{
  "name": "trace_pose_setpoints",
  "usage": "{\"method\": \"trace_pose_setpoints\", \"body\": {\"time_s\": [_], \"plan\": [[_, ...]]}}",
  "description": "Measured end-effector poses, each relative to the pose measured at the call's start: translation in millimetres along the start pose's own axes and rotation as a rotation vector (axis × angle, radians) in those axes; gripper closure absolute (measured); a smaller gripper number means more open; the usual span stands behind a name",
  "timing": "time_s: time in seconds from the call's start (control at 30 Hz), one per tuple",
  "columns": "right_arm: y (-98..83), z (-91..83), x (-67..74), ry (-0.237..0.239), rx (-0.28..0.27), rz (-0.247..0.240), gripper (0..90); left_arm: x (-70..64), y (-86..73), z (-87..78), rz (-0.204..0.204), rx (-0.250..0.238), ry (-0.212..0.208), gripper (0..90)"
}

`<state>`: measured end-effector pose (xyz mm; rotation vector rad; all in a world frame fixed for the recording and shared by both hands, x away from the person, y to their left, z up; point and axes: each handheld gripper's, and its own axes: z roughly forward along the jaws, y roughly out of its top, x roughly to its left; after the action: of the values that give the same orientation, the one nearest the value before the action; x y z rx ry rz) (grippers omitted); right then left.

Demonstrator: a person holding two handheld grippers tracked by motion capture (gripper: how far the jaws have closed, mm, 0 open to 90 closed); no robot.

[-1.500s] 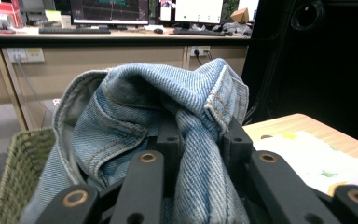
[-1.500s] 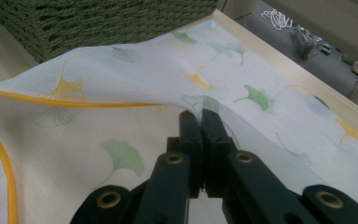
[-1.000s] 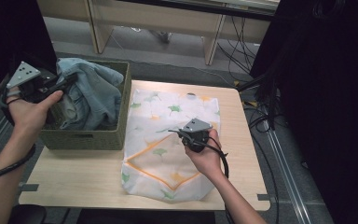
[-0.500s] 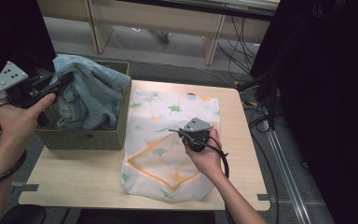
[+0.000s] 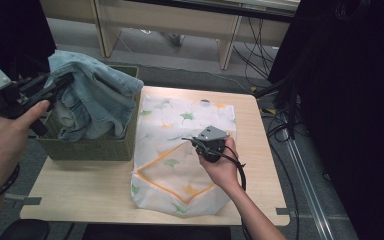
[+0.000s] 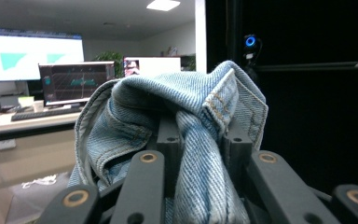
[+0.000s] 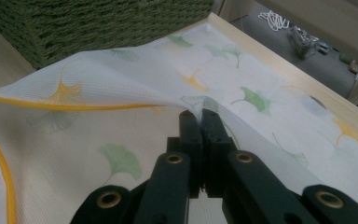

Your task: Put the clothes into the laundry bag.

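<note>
Left tongs have lifted denim jacket higher from basket, clamped; right tongs pinch printed cloth, anchoring it on worktop.

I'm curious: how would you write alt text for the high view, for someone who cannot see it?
Seen from above, the left hand-held gripper lifts a blue denim garment out of a green woven basket on a wooden table. Beside the basket, the right hand-held gripper pinches a fold of a white cloth printed with green and orange leaves.
</note>
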<state>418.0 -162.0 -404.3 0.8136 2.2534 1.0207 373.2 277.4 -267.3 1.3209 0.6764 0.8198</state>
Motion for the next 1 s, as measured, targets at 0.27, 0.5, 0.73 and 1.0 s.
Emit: {"method": "trace_pose_setpoints", "body": {"time_s": [0.27, 0.5, 0.73, 1.0], "plan": [[0.4, -0.9, -0.3, -0.001, -0.004, 0.009, 90.0, -17.3, 19.6, -9.4, 0.002, -0.047, -0.064, 73.8], [0.7, -0.8, -0.2, 0.0, -0.008, 0.013, 90.0, -43.7, 30.9, -14.5, 0.008, -0.054, -0.184, 73.8], [1.5, -2.0, -0.9, -0.001, -0.012, 0.014, 90.0, -68.6, 30.0, -15.9, -0.029, -0.037, -0.307, 73.8], [2.3, -2.6, 0.0, 0.01, -0.013, 0.023, 90.0, -115.3, 9.4, 1.1, -0.051, 0.085, -0.505, 73.7]]}}
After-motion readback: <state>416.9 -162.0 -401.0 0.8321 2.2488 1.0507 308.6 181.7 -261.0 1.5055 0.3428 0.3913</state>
